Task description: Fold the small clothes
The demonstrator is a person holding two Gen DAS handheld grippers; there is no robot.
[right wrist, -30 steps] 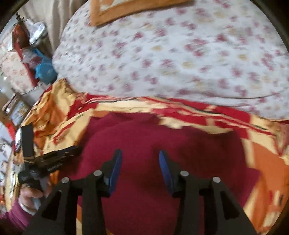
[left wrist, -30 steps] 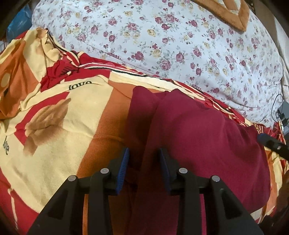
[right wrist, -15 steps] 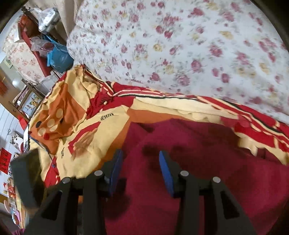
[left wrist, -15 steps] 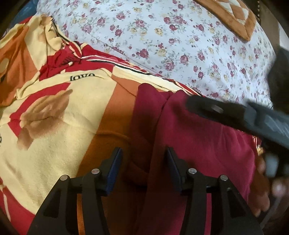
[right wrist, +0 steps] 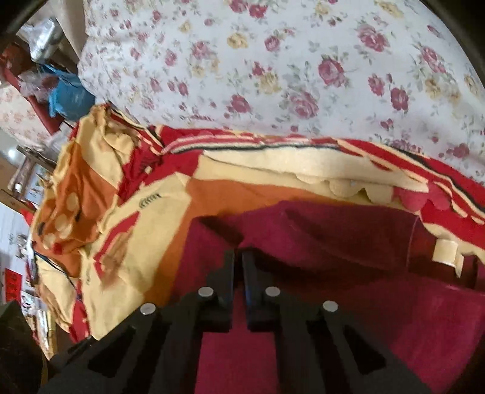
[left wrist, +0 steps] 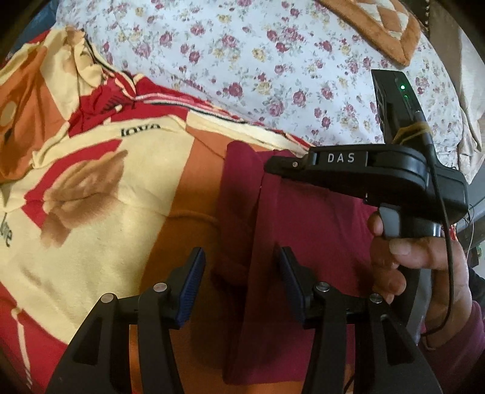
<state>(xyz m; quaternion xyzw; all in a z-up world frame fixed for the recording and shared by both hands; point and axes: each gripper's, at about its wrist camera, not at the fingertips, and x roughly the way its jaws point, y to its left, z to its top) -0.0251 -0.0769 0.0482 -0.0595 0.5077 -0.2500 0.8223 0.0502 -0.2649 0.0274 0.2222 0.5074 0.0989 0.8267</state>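
Maroon garment lies flat on the patterned red/cream/orange blanket, near the blanket's far edge where the floral quilt begins. Left gripper spread partway, blue pads either side of the garment's near-left fold, pads not pressing it — cloth sits in the gap. Right gripper pressed together at the garment's far-left corner; from the right wrist view the tips sit on a raised ridge of maroon cloth, and they look pinched on that edge, though the contact itself is shadowed. In the left wrist view the right gripper comes in from the right, its tip at the top edge of the garment, with the person's hand wrapped round its grip. Brown-trimmed cushion at top right on the quilt — well apart from the garment
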